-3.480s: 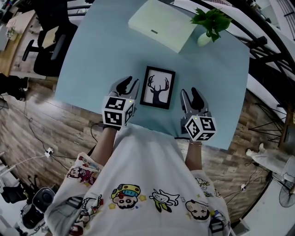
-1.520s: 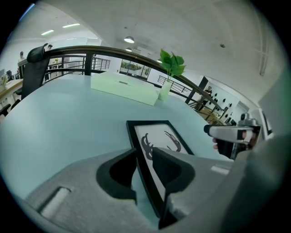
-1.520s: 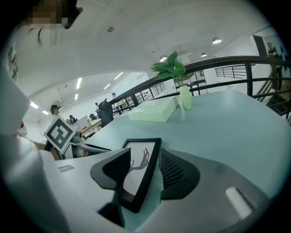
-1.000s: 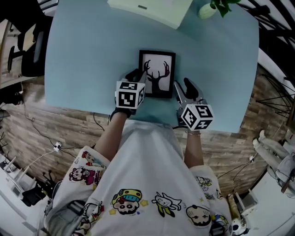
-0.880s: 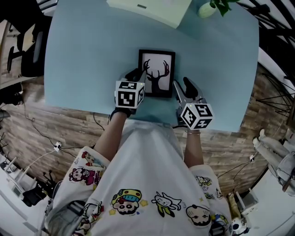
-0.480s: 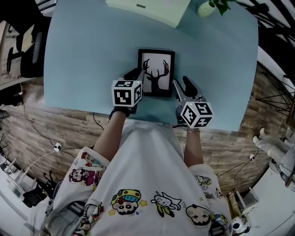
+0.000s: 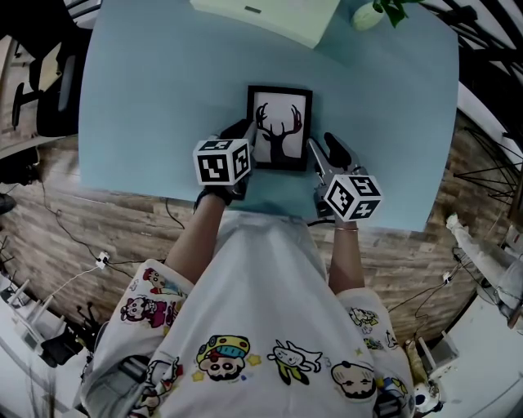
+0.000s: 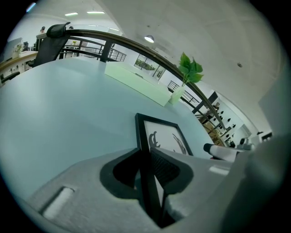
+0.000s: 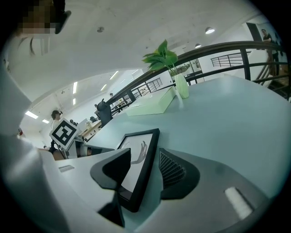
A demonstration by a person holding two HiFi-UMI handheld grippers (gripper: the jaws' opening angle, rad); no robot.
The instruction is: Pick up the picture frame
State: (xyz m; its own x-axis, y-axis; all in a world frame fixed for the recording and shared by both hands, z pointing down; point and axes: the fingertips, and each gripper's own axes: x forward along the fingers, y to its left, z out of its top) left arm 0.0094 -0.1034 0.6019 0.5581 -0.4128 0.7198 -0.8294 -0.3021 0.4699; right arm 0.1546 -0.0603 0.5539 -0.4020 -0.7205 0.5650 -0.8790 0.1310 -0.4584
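Since a few seconds ago both tools have come in from beside the picture frame (image 7: 279, 126) to straddle its long sides, and over the last second the left tool's (image 7: 243, 129) marker cube has rolled a little. Its jaws have just been closing. In the left gripper view the left tool (image 8: 144, 152) now pinches the frame's (image 8: 161, 136) black left rail, with a pad against each face.

The right tool (image 7: 321, 145) is spread. In the right gripper view its jaws (image 9: 145, 152) stand either side of the frame's (image 9: 136, 154) right rail. The ribbed outer pad is just clear of the rail, with a strip of desk showing between them. The inner jaw hangs over the glass.

The frame sits near the front of the pale blue desk (image 7: 163, 98), with the deer print facing up. From the head view the left tool's cube hides the frame's near-left corner, and I cannot tell whether the frame has left the desk. At the far edge, the green box (image 7: 270, 12) and the plant (image 7: 384, 12) are cut off by the top of that view.
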